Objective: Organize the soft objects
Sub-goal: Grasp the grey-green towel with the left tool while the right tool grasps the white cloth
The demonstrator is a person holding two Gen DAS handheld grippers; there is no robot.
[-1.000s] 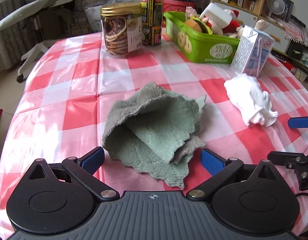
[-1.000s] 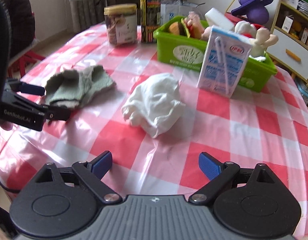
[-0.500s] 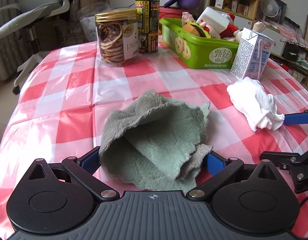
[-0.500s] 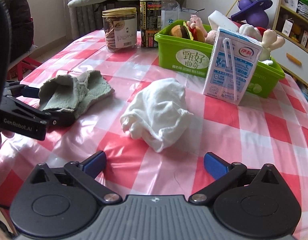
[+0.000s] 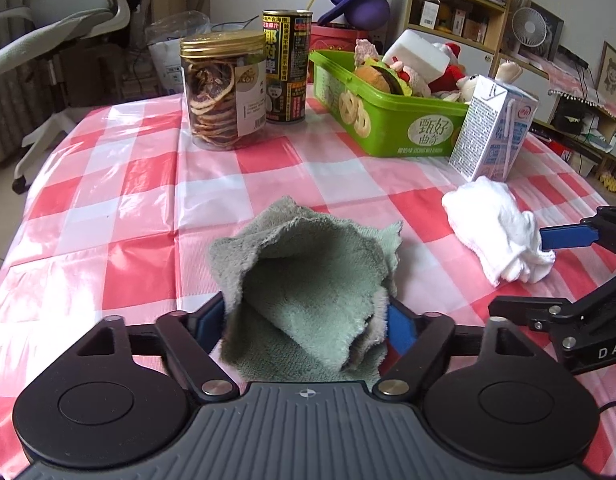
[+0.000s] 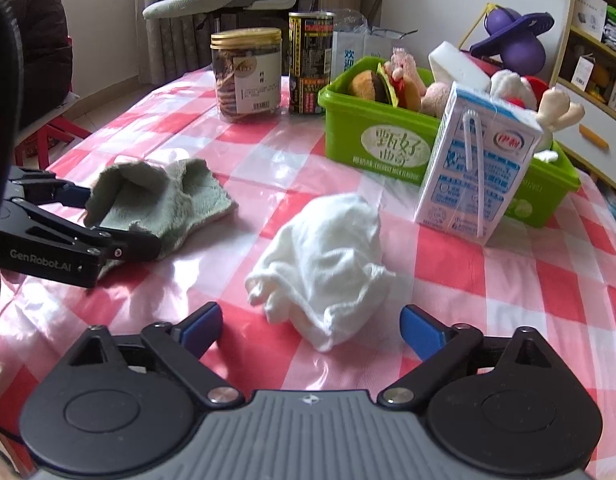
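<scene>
Left wrist view: left gripper (image 5: 303,316) fingers, just closing, pinch the green towel (image 5: 308,280) near the green bin (image 5: 392,120); right gripper (image 6: 312,328) fingers straddle the white cloth (image 6: 324,256), untouched. Next: lift toward the bin.

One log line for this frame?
left gripper: closing around green towel | right gripper: open, closing, near white cloth

The green towel (image 5: 308,288) hides most of both blue pads (image 5: 400,326) of the left gripper (image 5: 303,320). Whether they press it is unclear. The right gripper (image 5: 568,276) runs off the picture's edge.
</scene>
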